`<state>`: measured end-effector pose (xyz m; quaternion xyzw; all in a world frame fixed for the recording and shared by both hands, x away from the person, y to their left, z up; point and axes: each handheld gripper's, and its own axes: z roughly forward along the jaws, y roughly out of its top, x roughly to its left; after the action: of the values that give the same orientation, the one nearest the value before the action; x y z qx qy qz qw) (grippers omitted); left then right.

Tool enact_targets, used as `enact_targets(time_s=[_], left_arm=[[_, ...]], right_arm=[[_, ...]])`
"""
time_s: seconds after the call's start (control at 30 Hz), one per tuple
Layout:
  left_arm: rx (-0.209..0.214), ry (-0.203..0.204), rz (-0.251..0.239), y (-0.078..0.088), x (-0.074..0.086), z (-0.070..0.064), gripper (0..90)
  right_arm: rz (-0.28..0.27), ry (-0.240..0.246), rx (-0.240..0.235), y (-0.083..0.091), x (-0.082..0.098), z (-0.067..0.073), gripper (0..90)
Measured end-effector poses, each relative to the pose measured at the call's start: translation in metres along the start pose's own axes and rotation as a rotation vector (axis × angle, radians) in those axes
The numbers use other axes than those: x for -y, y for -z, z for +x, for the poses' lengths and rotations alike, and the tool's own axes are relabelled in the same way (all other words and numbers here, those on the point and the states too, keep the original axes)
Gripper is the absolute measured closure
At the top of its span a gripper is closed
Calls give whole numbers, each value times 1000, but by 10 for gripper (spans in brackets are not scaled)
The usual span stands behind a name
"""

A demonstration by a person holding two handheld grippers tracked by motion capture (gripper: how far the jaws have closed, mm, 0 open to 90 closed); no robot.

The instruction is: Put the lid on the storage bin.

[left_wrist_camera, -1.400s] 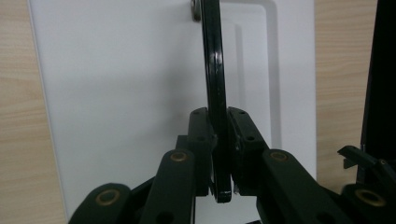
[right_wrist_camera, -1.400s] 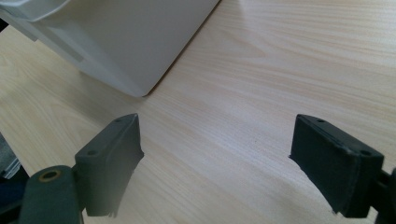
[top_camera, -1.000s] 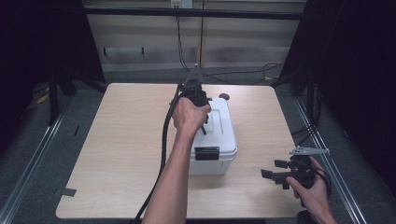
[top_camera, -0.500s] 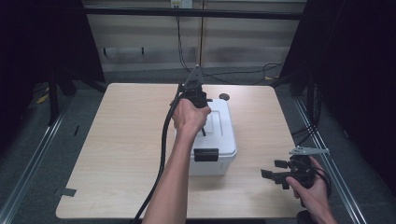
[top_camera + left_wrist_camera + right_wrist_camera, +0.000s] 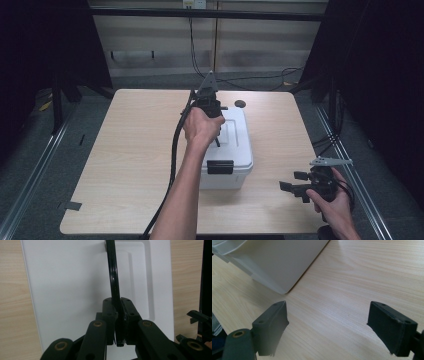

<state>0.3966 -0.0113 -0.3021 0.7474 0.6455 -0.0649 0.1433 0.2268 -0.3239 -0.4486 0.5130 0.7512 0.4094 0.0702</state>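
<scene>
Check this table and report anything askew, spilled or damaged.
Nothing stands out. The white box sits flat on the table, lid on, front latch down. The left gripper is shut on the box's black handle; the right gripper is open above bare wood.

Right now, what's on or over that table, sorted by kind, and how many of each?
White lidded box: 1
Black carry handle on the box lid: 1
Black front latch: 1
Grippers: 2, the left gripper shut on the handle, the right gripper open
Total: 5

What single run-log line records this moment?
left gripper: shut on black handle | white box: on table | right gripper: open, empty
</scene>
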Motion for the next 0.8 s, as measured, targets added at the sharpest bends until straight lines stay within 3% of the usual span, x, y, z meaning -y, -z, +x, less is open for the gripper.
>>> enact_targets(time_s=[0.1, 0.2, 0.33, 0.47, 0.8], left_arm=[[5, -16, -2, -1, 0, 0, 811], [29, -46, -10, -2, 0, 2, 691], [48, -86, -56, 3, -1, 3, 531], [50, -130, -69, 7, 0, 8, 455], [100, -168, -134, 20, 3, 42, 276]], right_arm=[[-2, -1, 1, 0, 0, 0, 157], [-1, 2, 0, 0, 0, 0, 156], [-1, 3, 0, 0, 0, 0, 156], [-3, 6, 1, 1, 0, 0, 157], [0, 0, 3, 0, 0, 1, 157]])
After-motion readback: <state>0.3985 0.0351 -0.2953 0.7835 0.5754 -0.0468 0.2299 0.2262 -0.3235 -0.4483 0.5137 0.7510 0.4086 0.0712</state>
